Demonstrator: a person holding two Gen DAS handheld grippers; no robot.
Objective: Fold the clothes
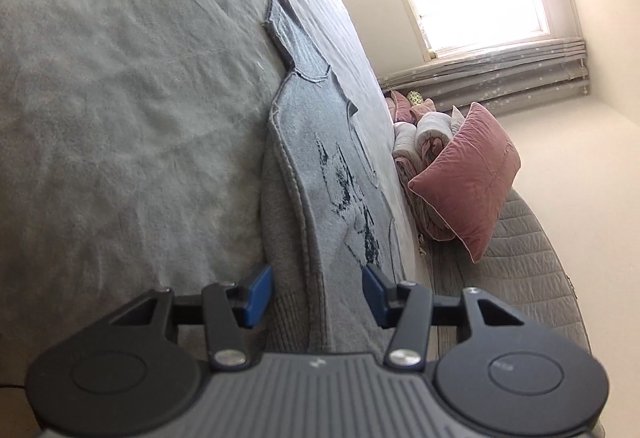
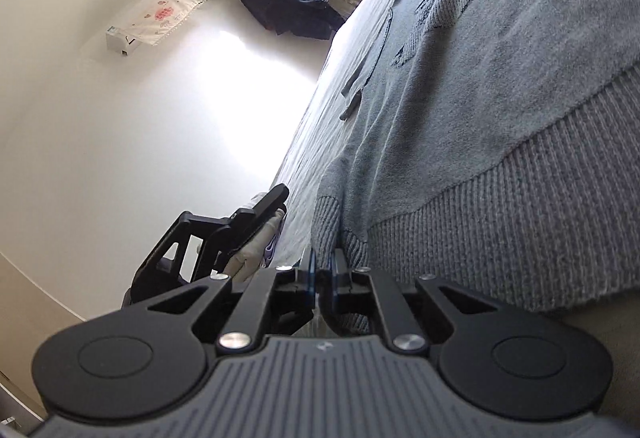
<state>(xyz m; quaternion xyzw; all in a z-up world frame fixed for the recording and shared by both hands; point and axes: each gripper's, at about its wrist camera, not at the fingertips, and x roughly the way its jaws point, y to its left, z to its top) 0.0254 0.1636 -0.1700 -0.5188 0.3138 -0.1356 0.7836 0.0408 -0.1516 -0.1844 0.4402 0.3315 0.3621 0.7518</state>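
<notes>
Flat on a bed (image 1: 120, 77) covered in pale grey fabric lies a grey knitted sweater (image 1: 332, 165) with a dark printed pattern, stretching from the near edge of the bed toward the far end. The left gripper (image 1: 316, 298) has its blue-padded fingers (image 1: 258, 296) about half open, straddling the sweater's ribbed hem without pressing it. The right gripper (image 2: 322, 274) has its fingers closed almost completely, pinching a fold of the ribbed hem (image 2: 520, 230) near the bed's side edge. A pink cushion (image 1: 468, 177) sits at the far end of the bed.
</notes>
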